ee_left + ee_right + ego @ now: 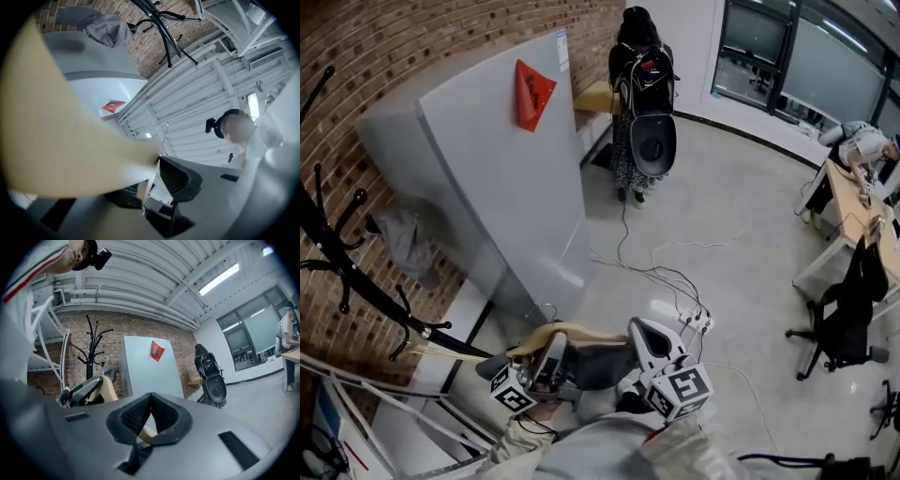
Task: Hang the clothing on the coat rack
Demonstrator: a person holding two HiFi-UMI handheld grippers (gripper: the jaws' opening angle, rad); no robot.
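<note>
Stretching low across the head view, a pale tan soft piece of clothing (567,331) runs between both tools. The left hand-held gripper (157,161) is clamped on its blurred tan bulk; the right hand-held gripper (148,398) has its jaws together on a tan strip. At the left edge stands a black metal coat rack (337,244) carrying a grey garment (405,239), against a brick wall (412,37). White cables (661,272) trail over the glossy grey floor (722,216).

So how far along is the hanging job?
Done: one grey garment hangs at the rack. In hand: the left gripper is shut on a wooden hanger, well short of the rack. Left: carry it over and hook it on.
</note>
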